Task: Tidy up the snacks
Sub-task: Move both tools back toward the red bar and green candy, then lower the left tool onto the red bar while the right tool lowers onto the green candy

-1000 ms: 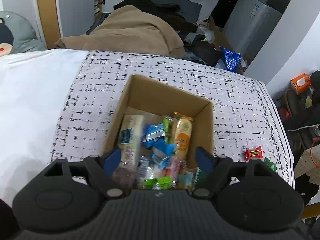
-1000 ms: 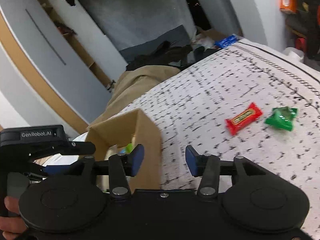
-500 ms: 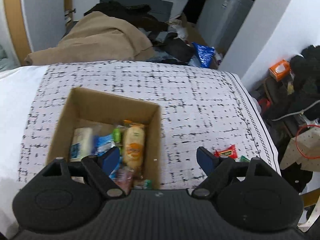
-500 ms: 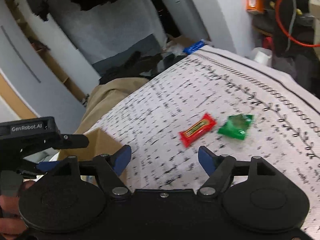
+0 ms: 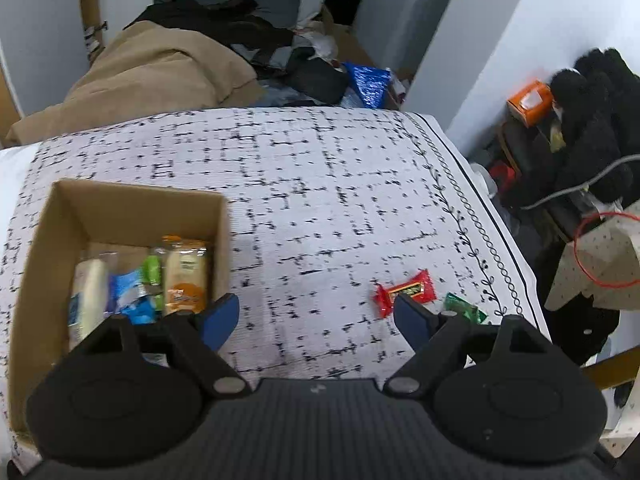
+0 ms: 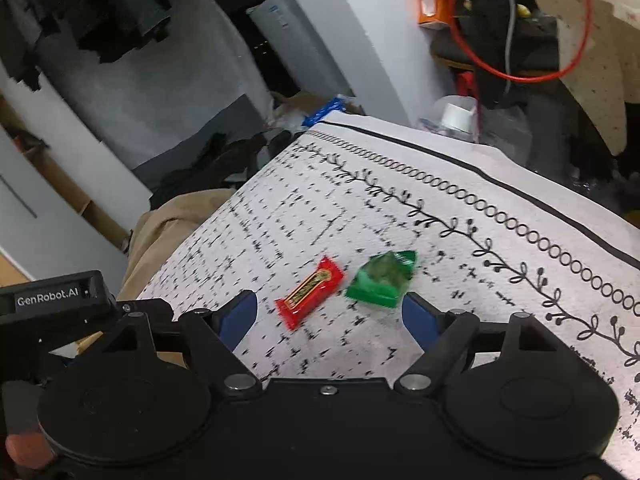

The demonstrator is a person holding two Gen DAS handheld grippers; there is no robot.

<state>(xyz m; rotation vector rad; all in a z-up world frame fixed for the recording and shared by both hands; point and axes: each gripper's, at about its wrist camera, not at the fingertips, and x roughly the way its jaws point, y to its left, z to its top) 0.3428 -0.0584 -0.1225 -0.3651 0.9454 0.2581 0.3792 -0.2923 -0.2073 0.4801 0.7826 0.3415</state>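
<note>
A red candy bar [image 6: 310, 297] and a green wrapped sweet [image 6: 382, 279] lie side by side on the patterned bed cover [image 6: 400, 216]. My right gripper [image 6: 330, 316] hovers just short of them, its jaws opening and nothing between them. In the left wrist view the cardboard box [image 5: 132, 208] holds several wrapped snacks [image 5: 182, 270] at the left. My left gripper [image 5: 316, 314] stands open and empty between the box and the red candy bar [image 5: 406, 290]; the green sweet [image 5: 464, 310] peeks out past its right finger.
The bed cover's bordered edge [image 5: 484, 216] drops off at the right, with a cluttered chair, cables and an orange box [image 5: 530, 102] beyond. A tan blanket [image 5: 160, 72] and dark clothes lie past the far edge. A hand [image 6: 24, 446] grips the left gripper's body [image 6: 52, 300].
Both grippers swung right, away from the box and toward the two loose sweets. The right gripper's jaws spread wider. The sweets now sit closer and larger in the right wrist view.
</note>
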